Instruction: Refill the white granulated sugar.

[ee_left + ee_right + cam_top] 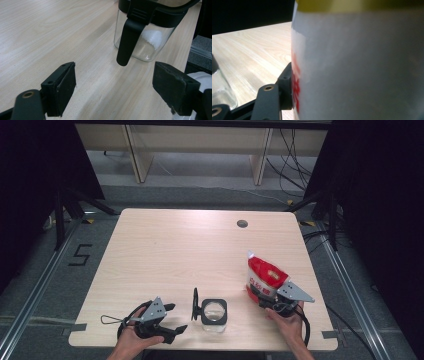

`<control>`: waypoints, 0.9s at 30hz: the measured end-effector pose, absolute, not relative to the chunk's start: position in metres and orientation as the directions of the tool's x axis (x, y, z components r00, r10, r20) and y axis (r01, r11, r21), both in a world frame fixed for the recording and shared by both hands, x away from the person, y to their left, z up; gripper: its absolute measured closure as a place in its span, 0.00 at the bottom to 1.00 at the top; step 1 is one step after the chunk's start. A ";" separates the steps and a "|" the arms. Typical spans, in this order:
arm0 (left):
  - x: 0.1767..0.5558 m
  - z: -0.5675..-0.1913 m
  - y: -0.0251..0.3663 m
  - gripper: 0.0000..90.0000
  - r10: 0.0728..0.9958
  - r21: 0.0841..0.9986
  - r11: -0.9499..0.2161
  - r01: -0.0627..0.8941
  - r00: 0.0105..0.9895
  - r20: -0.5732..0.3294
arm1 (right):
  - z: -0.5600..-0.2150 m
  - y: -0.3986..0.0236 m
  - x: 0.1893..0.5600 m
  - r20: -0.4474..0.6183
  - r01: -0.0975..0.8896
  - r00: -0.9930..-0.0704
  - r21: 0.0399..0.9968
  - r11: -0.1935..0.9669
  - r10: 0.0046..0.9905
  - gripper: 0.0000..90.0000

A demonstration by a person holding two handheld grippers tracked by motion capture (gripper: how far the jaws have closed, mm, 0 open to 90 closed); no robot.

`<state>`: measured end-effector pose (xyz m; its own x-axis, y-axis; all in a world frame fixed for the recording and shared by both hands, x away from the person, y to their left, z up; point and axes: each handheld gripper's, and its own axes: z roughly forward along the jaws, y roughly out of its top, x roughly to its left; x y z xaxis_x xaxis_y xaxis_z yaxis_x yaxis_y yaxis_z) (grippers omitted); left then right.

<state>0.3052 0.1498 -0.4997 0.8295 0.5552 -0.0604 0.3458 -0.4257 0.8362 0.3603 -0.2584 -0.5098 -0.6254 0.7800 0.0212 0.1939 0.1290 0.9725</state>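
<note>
Red-and-white pouch (265, 276) seemingly gripped by the right gripper (267, 301).

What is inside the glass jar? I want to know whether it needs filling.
Inside the glass jar a small white heap lies at the bottom; its black rim hides the upper part.

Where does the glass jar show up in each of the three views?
High view: the jar stands near the table's front edge, between the two grippers, its lid swung open at its left.
Left gripper view: upper right, beyond the open jaws, some white grains inside.
Right gripper view: a sliver of glass at the lower left edge.
Shared landmark: the pale wood table.
</note>
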 end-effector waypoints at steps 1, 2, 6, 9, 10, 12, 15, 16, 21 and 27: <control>0.305 -0.500 0.150 0.21 0.557 0.837 -0.420 0.351 0.828 -0.068 | -0.509 -0.260 0.360 -0.001 0.187 -0.623 0.971 0.150 0.783 0.45; 0.305 -0.500 0.150 0.21 0.556 0.840 -0.414 0.350 0.828 -0.071 | -0.508 -0.261 0.360 -0.004 0.187 -0.618 0.971 0.151 0.786 0.45; 0.306 -0.500 0.151 0.21 0.559 0.839 -0.418 0.349 0.826 -0.066 | -0.505 -0.264 0.357 -0.051 0.151 -0.622 0.971 0.184 0.782 0.45; 0.305 -0.500 0.151 0.21 0.555 0.840 -0.417 0.347 0.829 -0.068 | -0.499 -0.264 0.353 -0.054 0.143 -0.615 0.974 0.179 0.787 0.45; 0.305 -0.500 0.151 0.21 0.555 0.839 -0.417 0.348 0.829 -0.068 | -0.496 -0.264 0.353 -0.078 0.121 -0.620 0.974 0.193 0.781 0.45; 0.306 -0.500 0.151 0.21 0.550 0.840 -0.422 0.341 0.833 -0.061 | -0.490 -0.265 0.349 -0.108 0.094 -0.620 0.973 0.210 0.777 0.45; 0.305 -0.500 0.151 0.21 0.554 0.841 -0.417 0.346 0.830 -0.067 | -0.481 -0.264 0.343 -0.164 0.045 -0.620 0.969 0.244 0.767 0.45; 0.305 -0.500 0.152 0.21 0.556 0.839 -0.418 0.347 0.829 -0.066 | -0.479 -0.262 0.338 -0.179 0.062 -0.611 0.960 0.272 0.771 0.46; 0.307 -0.500 0.154 0.21 0.549 0.843 -0.426 0.329 0.834 -0.049 | -0.466 -0.260 0.329 -0.332 -0.005 -0.596 0.912 0.410 0.731 0.46; 0.306 -0.500 0.153 0.21 0.564 0.838 -0.411 0.359 0.822 -0.075 | -0.457 -0.250 0.317 -0.444 -0.056 -0.600 0.853 0.519 0.665 0.46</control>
